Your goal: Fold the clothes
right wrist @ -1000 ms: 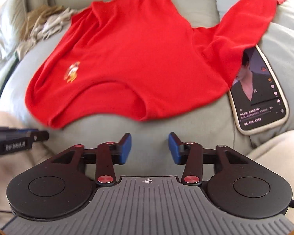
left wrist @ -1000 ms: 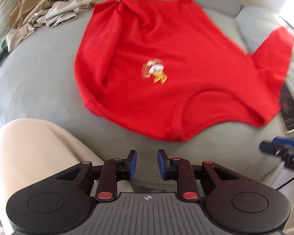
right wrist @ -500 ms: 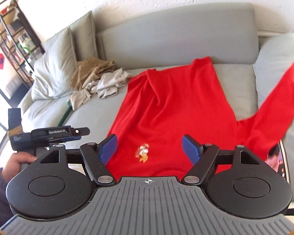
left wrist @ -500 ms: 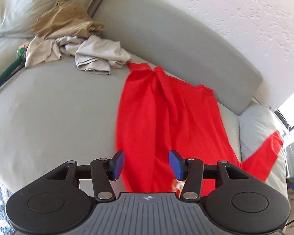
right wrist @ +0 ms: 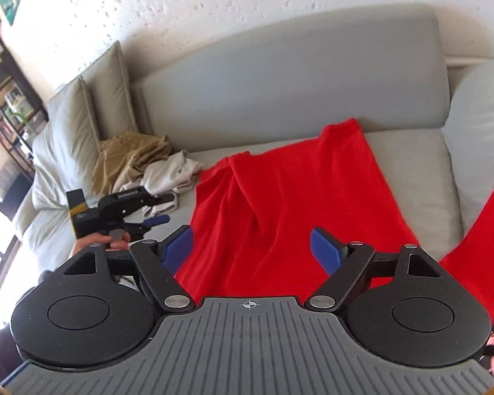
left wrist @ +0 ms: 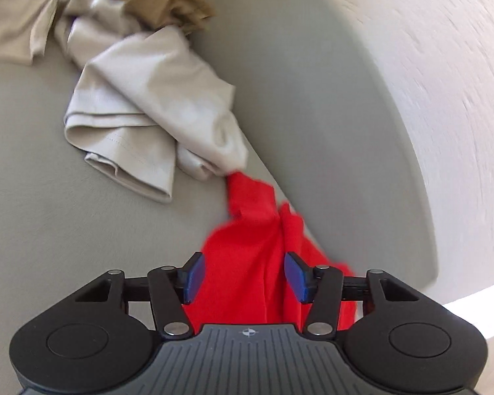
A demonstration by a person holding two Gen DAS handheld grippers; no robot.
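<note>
while a red shirt (right wrist: pixel 293 204) lies spread across the grey sofa seat (right wrist: pixel 408 177), both claws hang over it with nothing between their blue pads. from the right wrist camera the shirt fills the middle of the seat, its far edge against the sofa back (right wrist: pixel 280 75) at twelve o'clock and one sleeve (right wrist: pixel 480 240) trailing off toward three o'clock over a pale cushion (right wrist: pixel 477 105). the cloth looks light, soft and limp; it creases into long ridges, so it should drape and slide rather than hold a shape. a sound hold is likely a pinch on a doubled edge, a hem corner or a shoulder seam, not on the flat middle. the right claw (right wrist: pixel 252 247) stands wide apart, its jaws having just been opening, tilted downward over the body of the shirt with nothing clamped. the left claw (left wrist: pixel 243 278) is about half apart, pitched down at the shirt's bunched corner, which runs toward twelve o'clock and touches a heap of beige clothes (left wrist: pixel 154 115); red cloth shows in the gap but no pad presses it. seen from the right, the left claw sits at nine o'clock in a person's hand (right wrist: pixel 98 242), just beside the shirt's left edge. motion blur smears the left view.
</note>
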